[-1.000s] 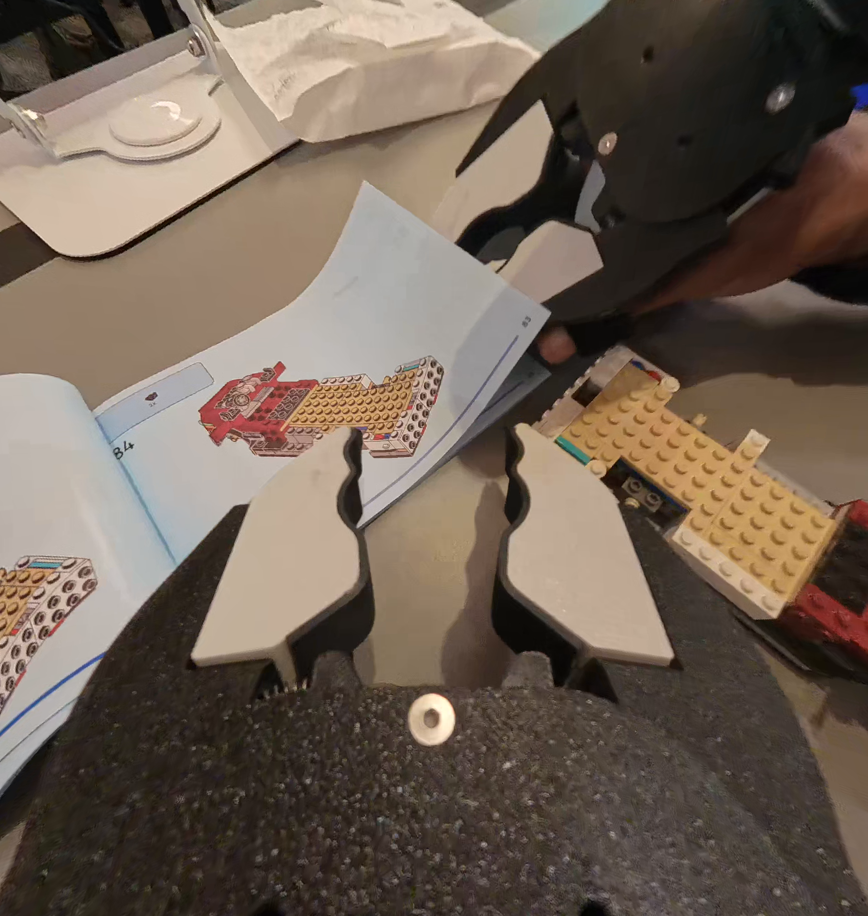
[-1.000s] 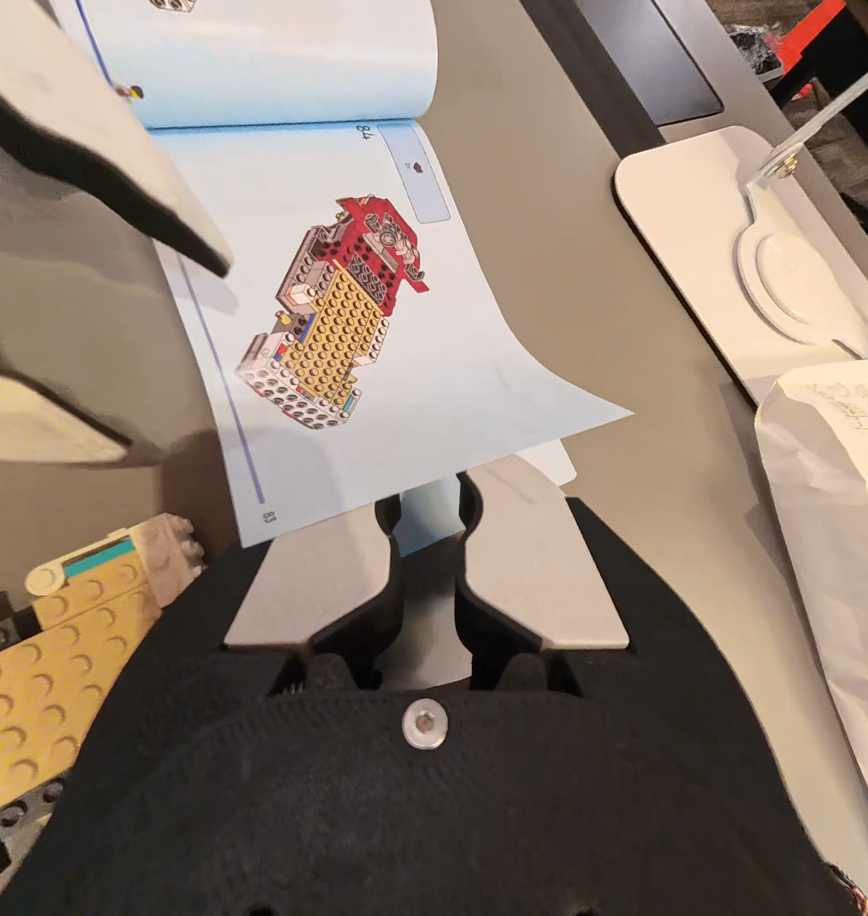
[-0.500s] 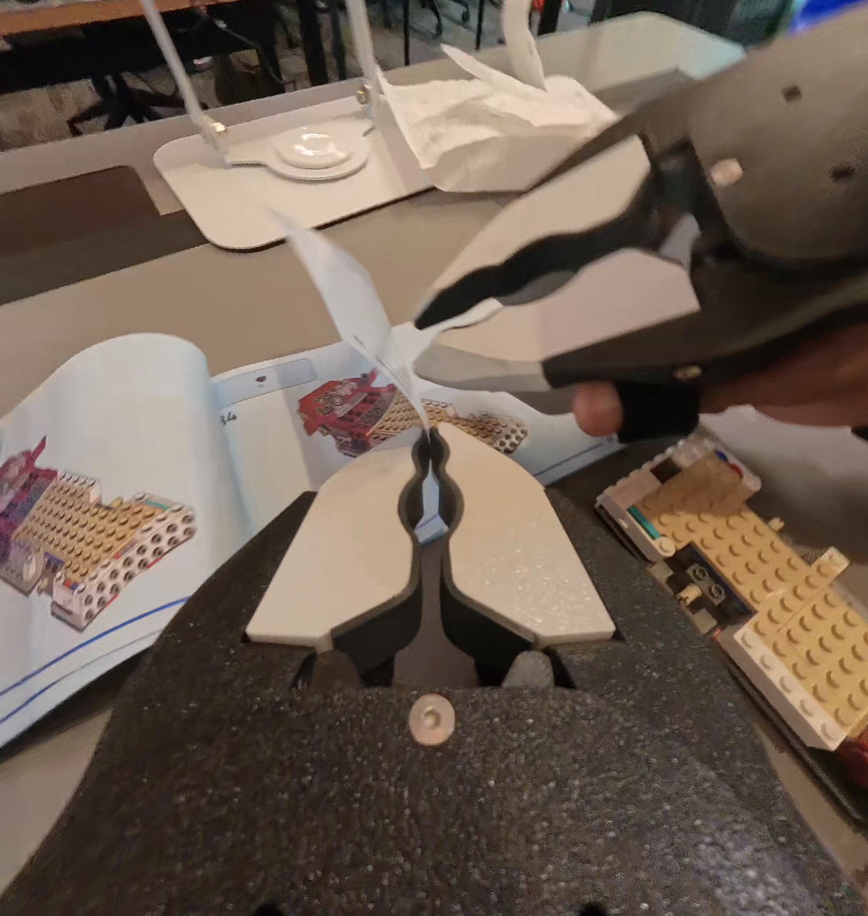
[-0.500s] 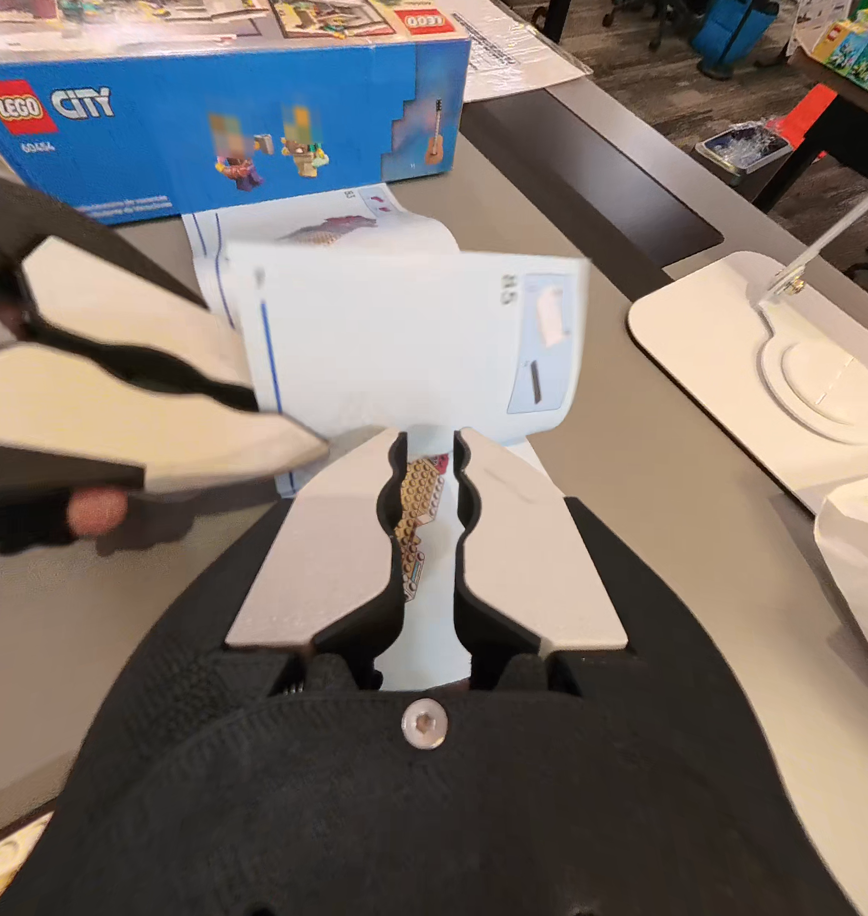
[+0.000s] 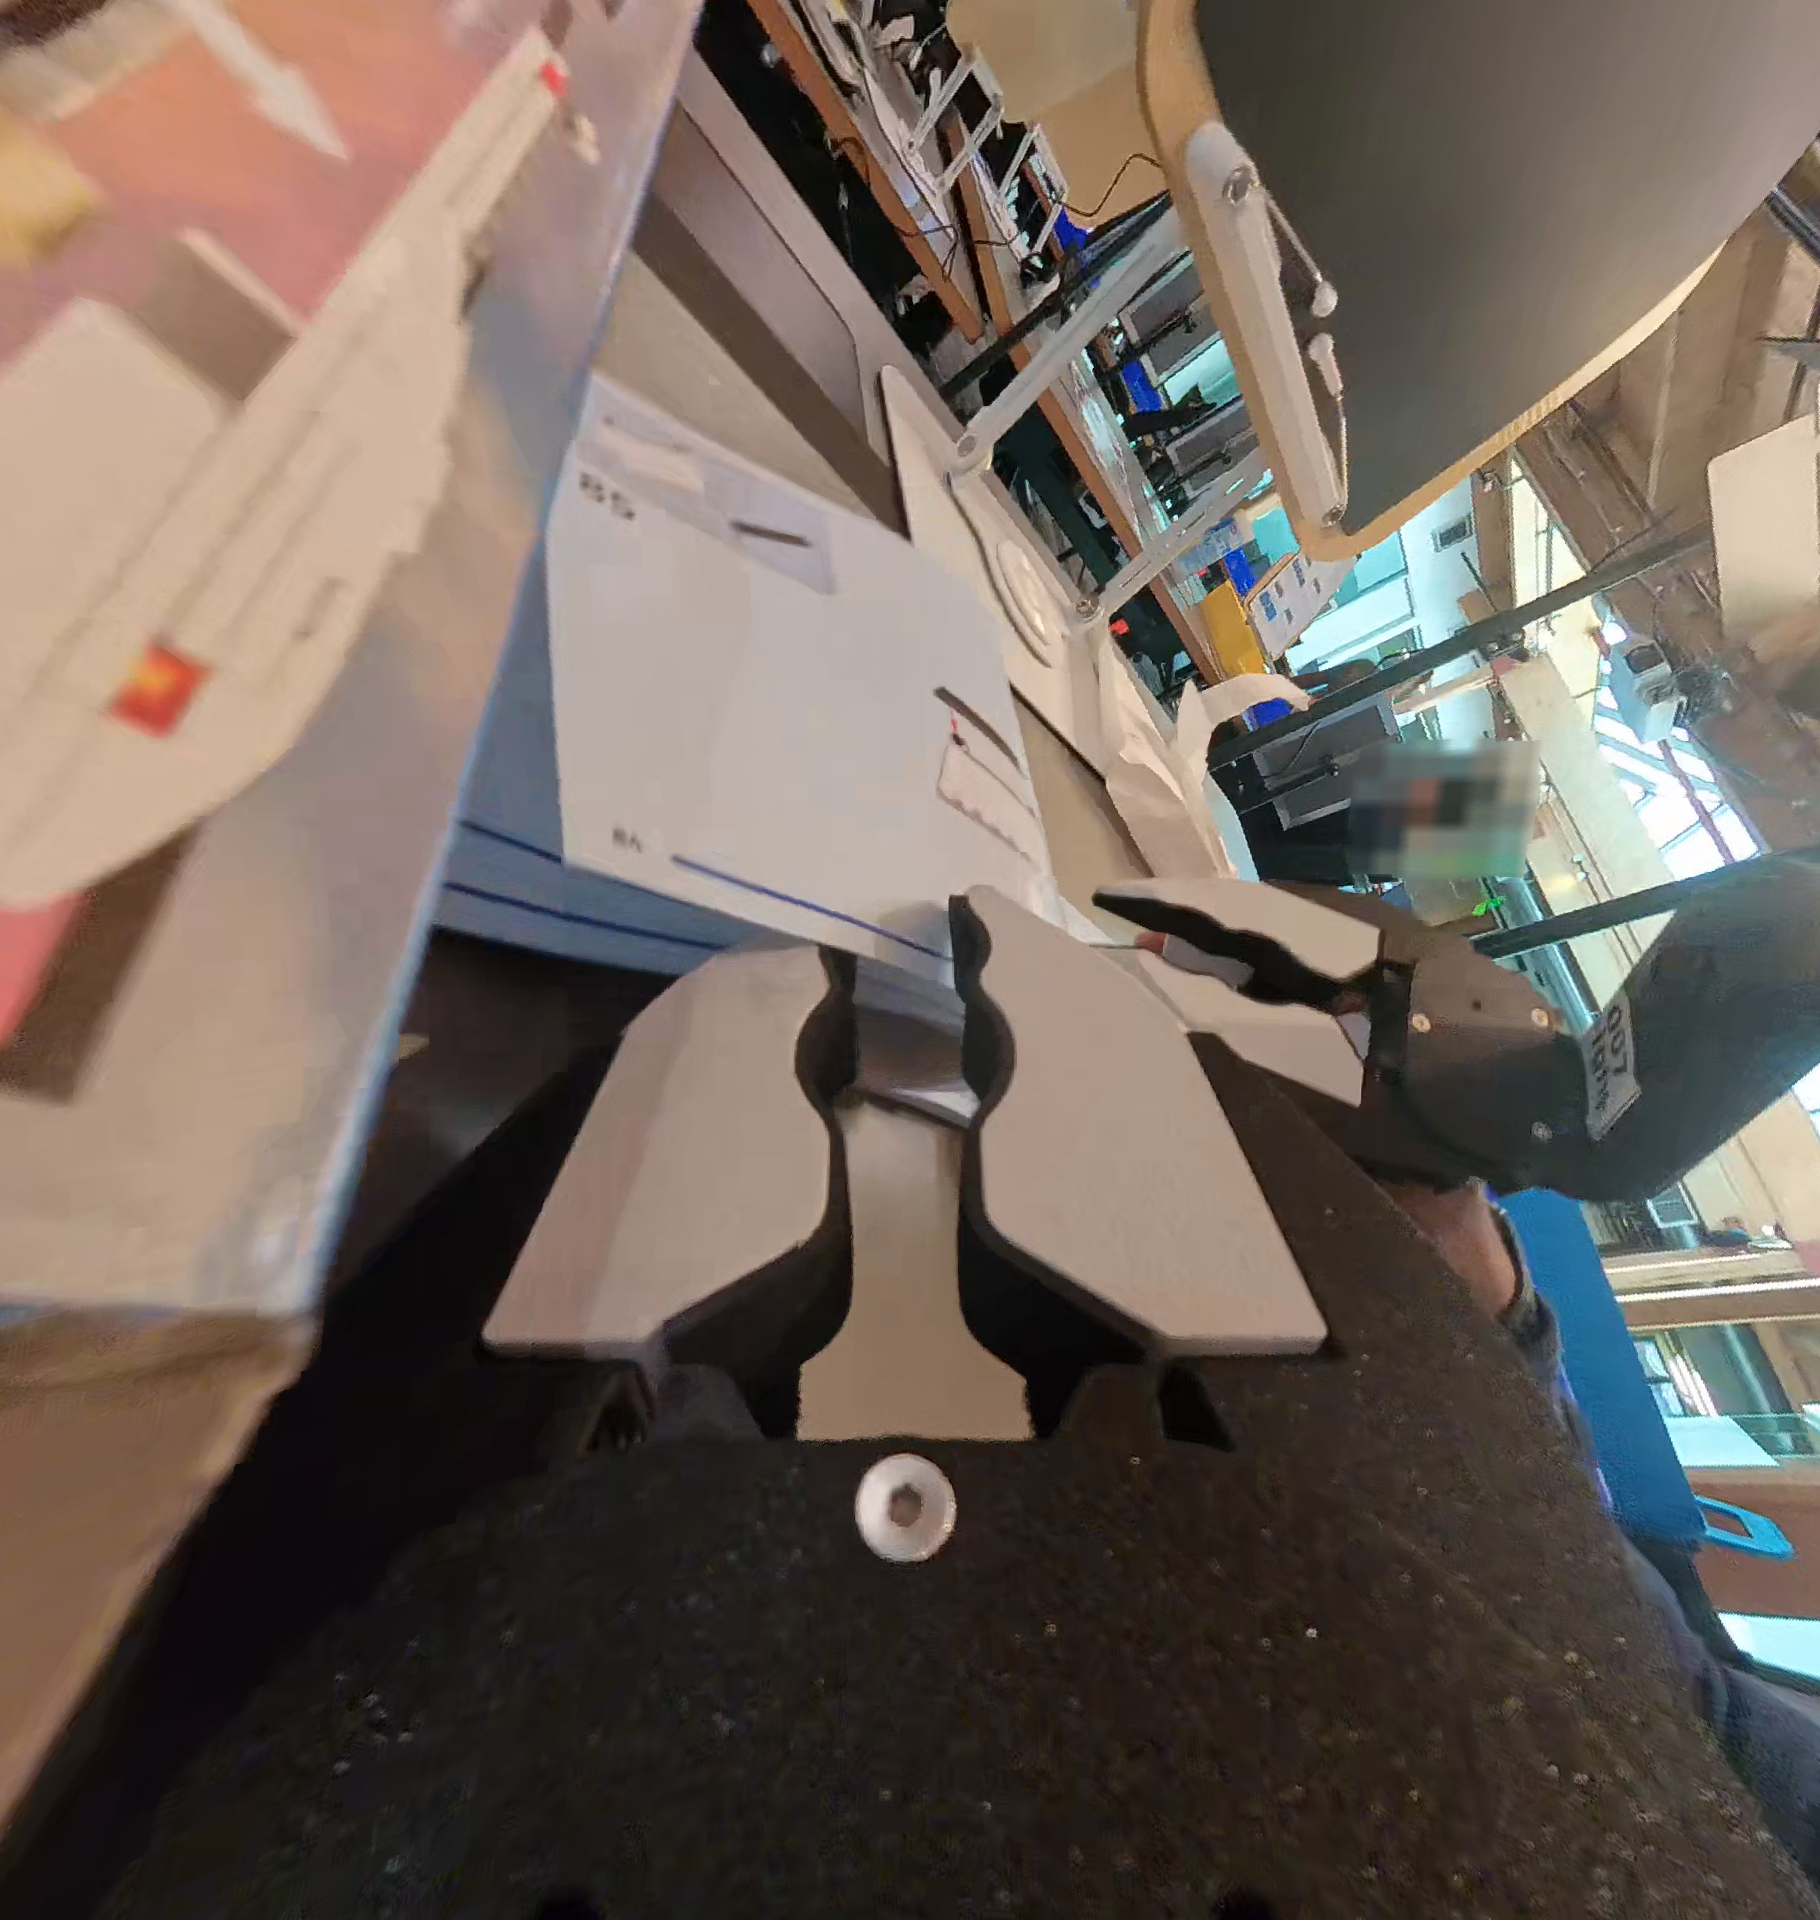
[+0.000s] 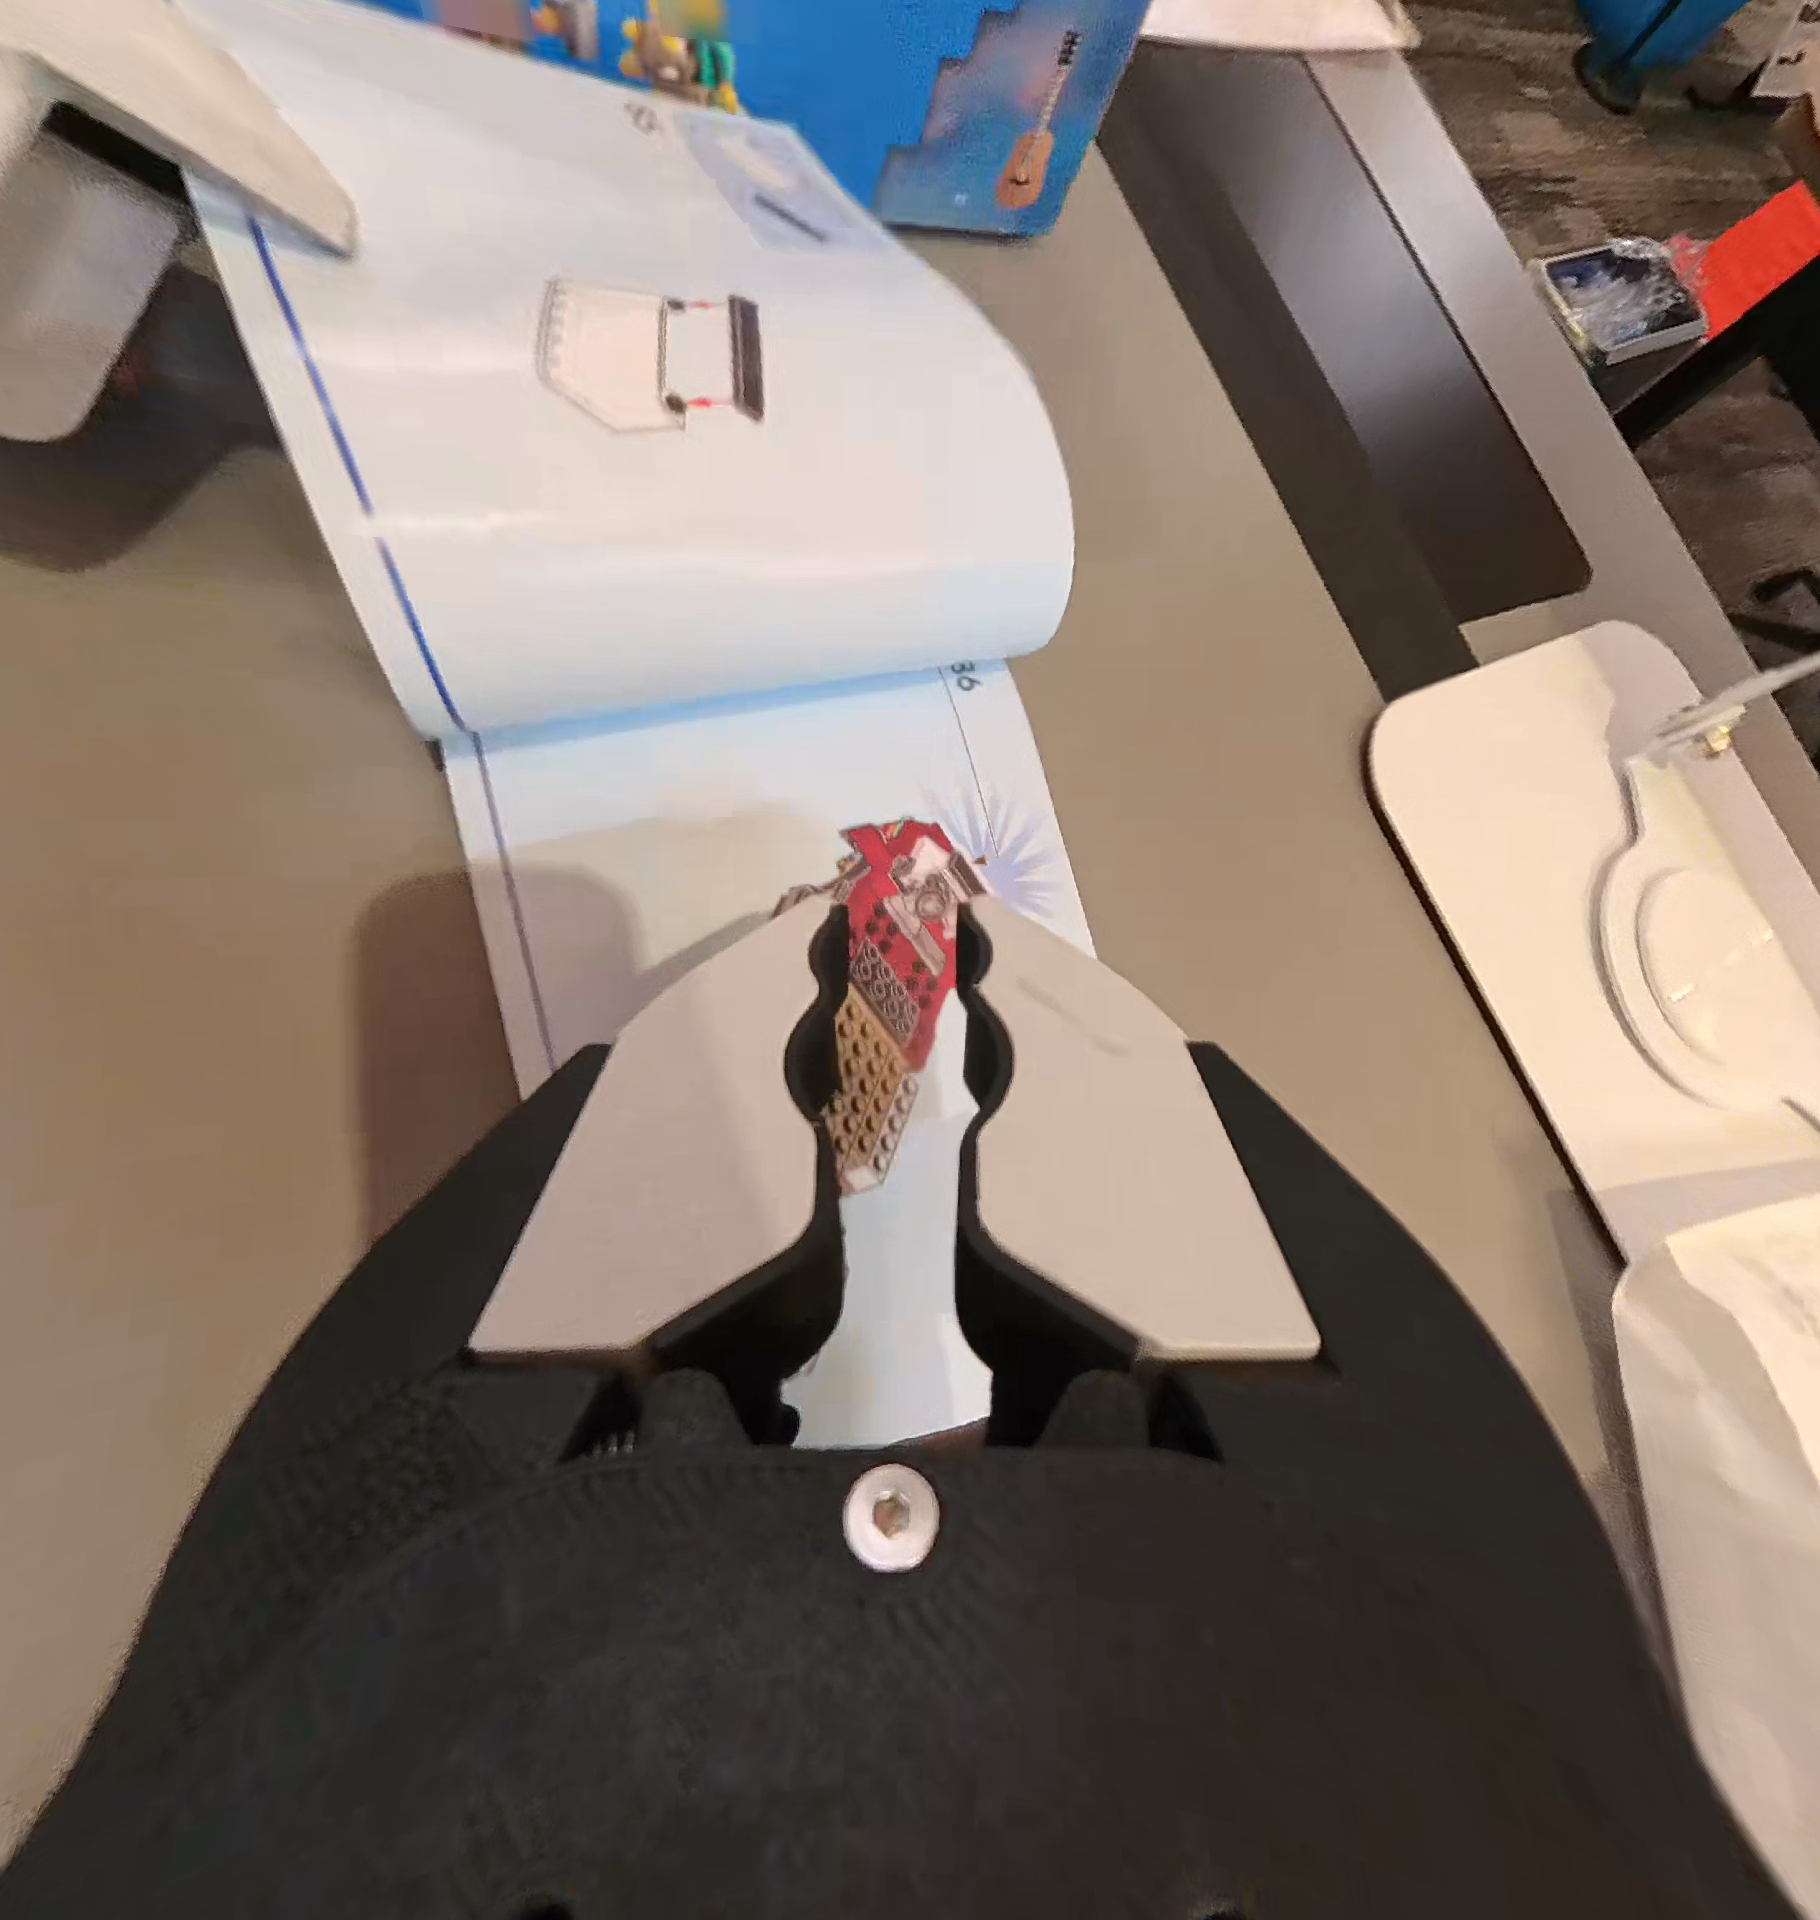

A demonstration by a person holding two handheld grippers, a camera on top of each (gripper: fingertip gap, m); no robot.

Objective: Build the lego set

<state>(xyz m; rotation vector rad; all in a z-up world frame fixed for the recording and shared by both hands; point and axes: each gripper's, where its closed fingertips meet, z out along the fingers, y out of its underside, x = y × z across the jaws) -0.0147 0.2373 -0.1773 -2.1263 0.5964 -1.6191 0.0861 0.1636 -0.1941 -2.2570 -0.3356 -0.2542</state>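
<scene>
Pale-blue paper instruction booklet [image 6: 677,499] lies open on grey tabletop [image 6: 158,831], left page curled. Left gripper [image 5: 901,935] & right gripper [image 6: 901,914]: fingers slightly apart, gripping nothing.

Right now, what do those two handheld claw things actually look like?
Each gripper has a rounded black body with a rough, foam-like skin, a silver hex screw set in the middle, and two flat pale grey fingers whose inner edges carry wavy black pads. That goes for the left gripper and the right gripper. The right one, seen from the side, also bears a small white label. A dark sleeve shows behind it.
</scene>
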